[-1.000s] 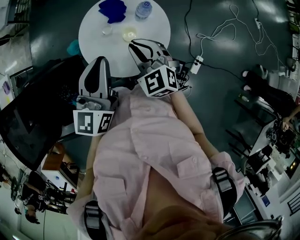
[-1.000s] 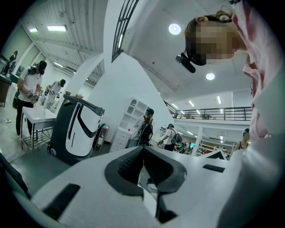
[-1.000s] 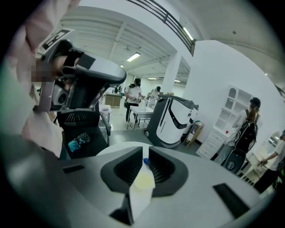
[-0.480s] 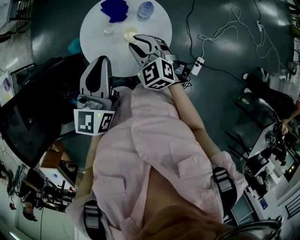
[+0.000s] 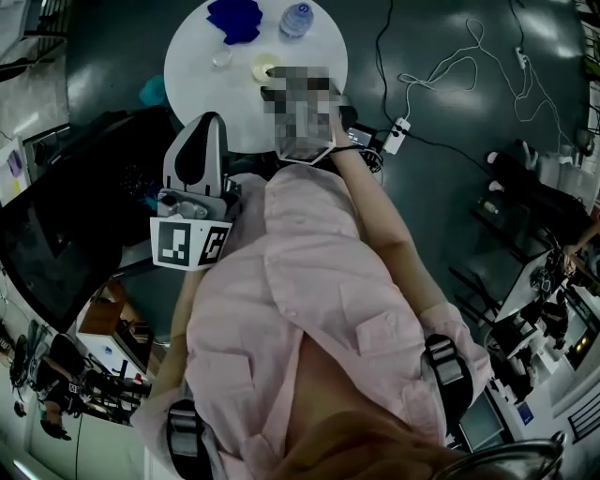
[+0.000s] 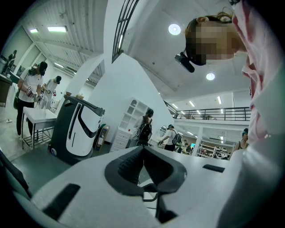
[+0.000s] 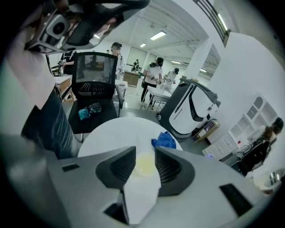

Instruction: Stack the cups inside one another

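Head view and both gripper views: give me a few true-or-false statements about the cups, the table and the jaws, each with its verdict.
1. The left gripper has its jaws together with nothing between them. True.
2. The right gripper is shut on the yellowish cup. False: its jaws stand apart, having just been opening, and the cup shows in the gap, not gripped.
3. The blue cloth lies on the floor. False: it lies on the round white table.
4. A water bottle stands on the table next to the blue cloth. True.
5. The small clear cup sits inside the yellowish cup. False: the two stand apart on the table, not yet stacked.
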A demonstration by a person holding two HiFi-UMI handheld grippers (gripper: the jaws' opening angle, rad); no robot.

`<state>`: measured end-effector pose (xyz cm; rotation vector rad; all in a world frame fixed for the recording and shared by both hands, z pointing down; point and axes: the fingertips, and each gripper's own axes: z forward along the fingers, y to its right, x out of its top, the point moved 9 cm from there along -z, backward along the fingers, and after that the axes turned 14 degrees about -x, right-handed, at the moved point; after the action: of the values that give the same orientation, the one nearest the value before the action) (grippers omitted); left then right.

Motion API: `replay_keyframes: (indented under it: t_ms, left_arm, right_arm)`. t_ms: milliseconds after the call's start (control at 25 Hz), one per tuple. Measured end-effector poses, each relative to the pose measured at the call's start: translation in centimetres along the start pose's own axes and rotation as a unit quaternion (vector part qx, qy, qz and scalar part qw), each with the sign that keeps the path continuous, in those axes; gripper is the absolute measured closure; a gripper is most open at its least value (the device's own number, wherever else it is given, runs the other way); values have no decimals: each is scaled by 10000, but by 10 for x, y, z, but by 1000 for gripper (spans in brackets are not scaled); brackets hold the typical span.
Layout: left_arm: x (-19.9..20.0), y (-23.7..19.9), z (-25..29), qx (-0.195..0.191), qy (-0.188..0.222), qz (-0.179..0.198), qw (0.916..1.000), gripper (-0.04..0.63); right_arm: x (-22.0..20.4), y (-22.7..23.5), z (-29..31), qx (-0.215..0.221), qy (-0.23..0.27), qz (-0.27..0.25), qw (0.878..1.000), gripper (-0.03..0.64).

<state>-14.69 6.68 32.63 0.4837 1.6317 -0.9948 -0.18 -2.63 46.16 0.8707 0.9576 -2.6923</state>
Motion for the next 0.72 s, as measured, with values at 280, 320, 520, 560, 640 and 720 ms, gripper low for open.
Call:
replay_keyframes:
  t_ms: [280, 320, 520, 560, 640, 720]
  left_arm:
    - [1, -2, -4, 47, 16, -8, 10000, 575]
    - [1, -2, -4, 55, 18, -9, 10000, 575]
    - [1, -6, -5, 105, 13, -37, 9999, 575]
    - [1, -8, -5, 114, 11, -44, 9999, 575]
    - [1, -9, -5, 131, 6, -54, 9999, 575]
    - [1, -10, -5, 146, 2, -64, 9999, 575]
  right_arm:
    - [-7, -17, 26, 297, -239, -574, 9976, 485]
    - [-9, -19, 29, 328, -284, -647, 9970, 485]
    - [-18, -27, 46, 523, -506, -958, 9927, 485]
    - [-20, -29, 50, 568, -549, -1016, 9917, 485]
    - [-24, -34, 56, 659, -626, -1119, 9896, 485]
    - [-27, -38, 61, 728, -684, -1188, 9879, 485]
